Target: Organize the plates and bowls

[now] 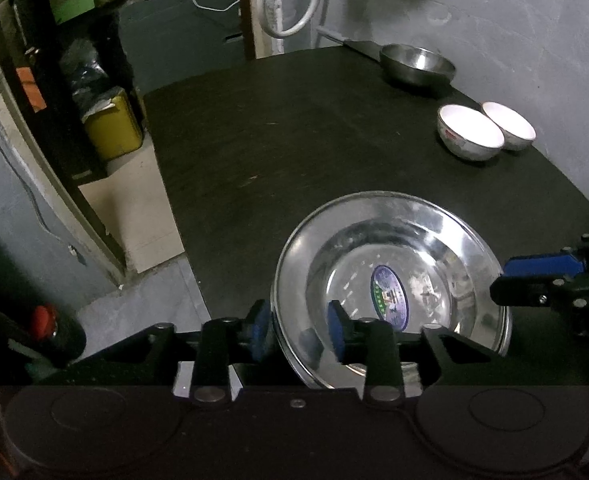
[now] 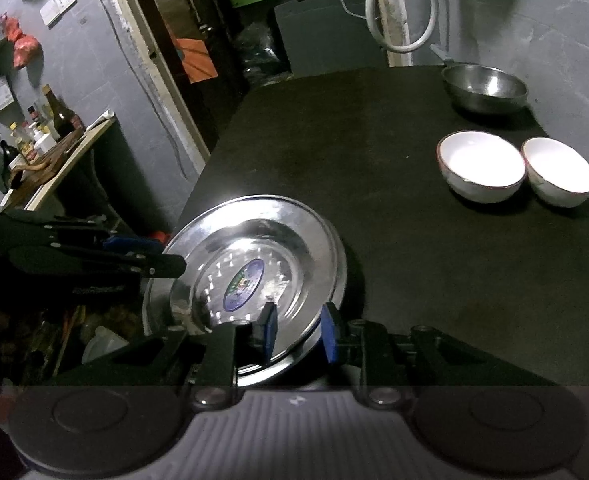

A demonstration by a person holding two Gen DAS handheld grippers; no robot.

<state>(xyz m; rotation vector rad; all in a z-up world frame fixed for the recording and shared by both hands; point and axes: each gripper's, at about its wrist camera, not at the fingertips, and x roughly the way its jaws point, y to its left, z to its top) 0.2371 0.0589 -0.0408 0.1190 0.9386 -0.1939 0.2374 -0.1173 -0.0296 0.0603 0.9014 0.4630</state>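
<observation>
- Both jaws are standing apart around the rim of the round shiny steel plates (image 1: 390, 280): left gripper (image 1: 299, 330), right gripper (image 2: 299, 330), not yet clamping.
- Two white ceramic bowls (image 2: 481, 166) and the grey steel bowl (image 2: 484, 88) are waiting unstacked.

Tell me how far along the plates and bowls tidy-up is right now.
Early. In hand: both the left gripper and right gripper have open jaws straddling the rim of the shiny round steel plate, seemingly not clamped. Left: two white ceramic bowls sit unstacked side by side, and the grey metal bowl stands apart.

Yellow container (image 1: 112, 126), white hose (image 1: 290, 0)
</observation>
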